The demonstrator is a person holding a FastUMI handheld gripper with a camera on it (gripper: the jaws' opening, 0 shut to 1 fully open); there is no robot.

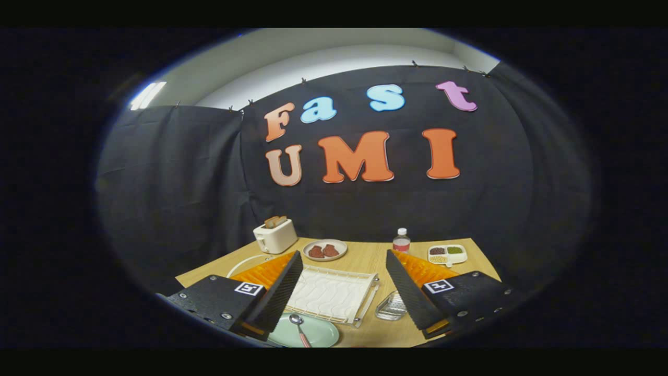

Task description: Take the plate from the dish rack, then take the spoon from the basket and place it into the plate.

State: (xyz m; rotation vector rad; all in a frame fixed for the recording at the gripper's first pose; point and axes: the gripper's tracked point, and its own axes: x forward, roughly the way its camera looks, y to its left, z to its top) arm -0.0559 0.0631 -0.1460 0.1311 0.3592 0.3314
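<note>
The hand-held gripper (344, 297) has its two black fingers (276, 297) wide apart, and nothing is held between them. Low down between the fingers sits the plate (323, 334) on the wooden table (365, 258). The plate is round and pale green. The spoon (299, 326) lies in the plate, with its shiny silver bowl near the middle and its pinkish handle pointing toward the camera. Just past the plate is the rack (331, 295), white, flat and made of thin wavy wires, and no dishes can be seen on it. Beside the rack, close to the right finger, is a small clear basket (391, 308); I cannot tell what is in it. Farther back on the table is a tan dish (324, 249) with two brown pieces of food in it. To its left stands a cream toaster (275, 236) with bread sticking out of the top. To the right of the dish is a small bottle (401, 241) with a white cap. Next to that is a white tray (447, 254) with little parts, holding dark, green and yellow bits.
</note>
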